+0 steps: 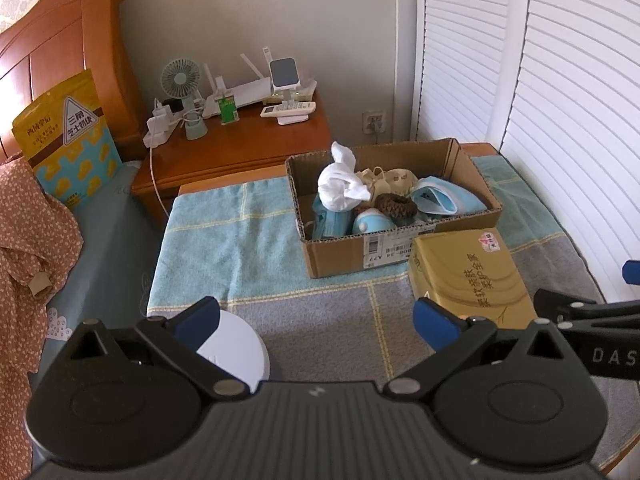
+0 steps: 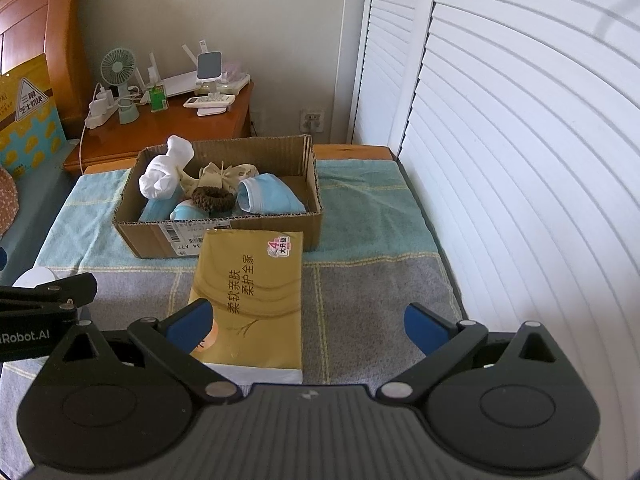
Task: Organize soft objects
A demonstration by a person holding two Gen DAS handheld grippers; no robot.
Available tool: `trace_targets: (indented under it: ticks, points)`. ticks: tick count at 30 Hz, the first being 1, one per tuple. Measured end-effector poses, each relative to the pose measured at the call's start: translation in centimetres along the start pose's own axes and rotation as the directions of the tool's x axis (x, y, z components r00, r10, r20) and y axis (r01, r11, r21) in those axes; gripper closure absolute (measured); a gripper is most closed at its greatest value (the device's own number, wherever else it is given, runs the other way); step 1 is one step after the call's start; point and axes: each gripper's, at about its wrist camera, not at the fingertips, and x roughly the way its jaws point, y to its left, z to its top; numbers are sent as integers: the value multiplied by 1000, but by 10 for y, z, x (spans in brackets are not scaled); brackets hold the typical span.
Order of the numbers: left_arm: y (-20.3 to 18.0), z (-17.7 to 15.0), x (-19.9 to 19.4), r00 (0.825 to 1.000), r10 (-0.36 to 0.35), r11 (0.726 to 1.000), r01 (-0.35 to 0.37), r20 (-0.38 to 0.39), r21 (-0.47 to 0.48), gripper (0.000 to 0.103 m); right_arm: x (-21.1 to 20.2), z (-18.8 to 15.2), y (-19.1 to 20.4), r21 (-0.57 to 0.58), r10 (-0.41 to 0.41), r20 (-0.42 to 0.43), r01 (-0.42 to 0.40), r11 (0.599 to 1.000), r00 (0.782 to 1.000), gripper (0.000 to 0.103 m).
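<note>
An open cardboard box [image 1: 472, 168] [image 2: 132, 224] stands on the towel-covered table and holds soft things: a white knotted cloth [image 1: 340, 188] [image 2: 162, 178], a beige pouch [image 1: 392, 180] [image 2: 220, 174], a brown scrunchie [image 1: 396, 204] [image 2: 212, 198] and light blue cloth items [image 1: 444, 200] [image 2: 268, 200]. In front of the box lies a gold tissue pack [image 1: 472, 276] [image 2: 252, 300]. My left gripper [image 1: 316, 322] is open above the grey towel, left of the pack. My right gripper [image 2: 308, 322] is open, its left finger [image 2: 190, 322] over the pack's near corner.
A white round object [image 1: 236, 352] [image 2: 34, 278] sits beside my left gripper's left finger. A wooden nightstand [image 1: 240, 148] carries a small fan [image 1: 180, 76], a router and remotes. Louvered doors [image 2: 520, 160] run along the right. A bed with patterned cloth [image 1: 28, 232] lies left.
</note>
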Motion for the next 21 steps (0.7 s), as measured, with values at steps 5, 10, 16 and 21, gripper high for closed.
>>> trace_targets:
  ticks: [5, 10, 16, 21]
  points:
    - [0, 0, 0, 1000, 0, 1000, 0, -1, 0, 1, 0, 0, 0, 0, 1, -1, -1, 1000, 1000, 0]
    - [-1, 0, -1, 1000, -1, 1000, 1, 1, 2, 1, -1, 0, 0, 0, 1, -1, -1, 1000, 1000, 0]
    - [-2, 0, -1, 1000, -2, 1000, 2, 3, 3, 1, -1, 0, 1, -3, 2, 0, -2, 1000, 1000, 0]
    - [-1, 0, -2, 1000, -4, 1000, 4, 4, 5, 1, -2, -1, 1, -4, 5, 3, -5, 1000, 1000, 0]
